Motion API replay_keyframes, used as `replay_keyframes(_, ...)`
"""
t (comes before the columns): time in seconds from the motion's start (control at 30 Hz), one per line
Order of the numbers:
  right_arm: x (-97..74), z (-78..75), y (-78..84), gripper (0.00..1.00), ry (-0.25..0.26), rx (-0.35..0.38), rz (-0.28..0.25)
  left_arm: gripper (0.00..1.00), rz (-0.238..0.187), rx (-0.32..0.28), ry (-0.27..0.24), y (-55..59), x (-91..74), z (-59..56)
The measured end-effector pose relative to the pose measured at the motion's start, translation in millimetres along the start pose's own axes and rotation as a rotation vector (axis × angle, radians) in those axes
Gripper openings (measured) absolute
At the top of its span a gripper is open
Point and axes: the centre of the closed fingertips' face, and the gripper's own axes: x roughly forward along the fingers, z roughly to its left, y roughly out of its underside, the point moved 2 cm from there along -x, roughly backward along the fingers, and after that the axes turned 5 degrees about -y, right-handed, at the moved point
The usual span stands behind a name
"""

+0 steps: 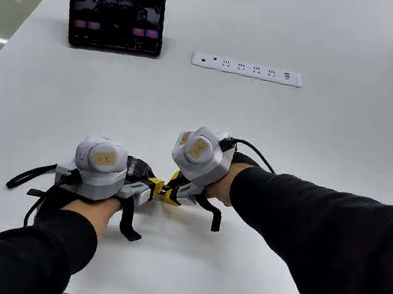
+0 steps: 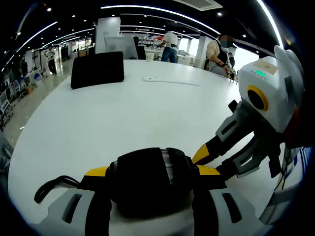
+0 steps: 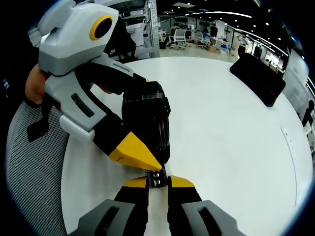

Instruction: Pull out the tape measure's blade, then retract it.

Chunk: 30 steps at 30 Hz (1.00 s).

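Desk: white desk [image 1: 334, 141]; you work at its near edge, both dark sleeves [image 1: 334, 232] reaching in over it.
Left gripper: your left gripper [image 2: 152, 173] sits low at the near left of the desk. Its jaws are closed round the black rounded tape measure case [image 2: 150, 184], with a yellow tip on each side of it.
Case: held in the left jaws, near edge, left of centre. You cannot tell whether it touches the desk.
Right gripper: your right gripper [image 3: 157, 183] sits just to the right, nose to nose with the left one. Its jaws are nearly closed, a narrow gap between them, pinching the end of the dark marked blade [image 3: 157, 177].
Blade: a short stub out of the case, running straight from the case mouth into the right jaws.
Far left: black tablet [image 1: 115, 18], standing on edge, screen lit.
Far centre: white power strip [image 1: 247, 68], lying flat, well apart from both grippers.
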Motion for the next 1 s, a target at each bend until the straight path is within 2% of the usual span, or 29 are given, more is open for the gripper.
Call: replay_keyframes(1.0, 8.7, 1.7, -9.9, 0.11, -0.002, -0.012, -0.012, 0.62, -0.002, -0.011, 0.007, 0.1, 0.0, 0.7)
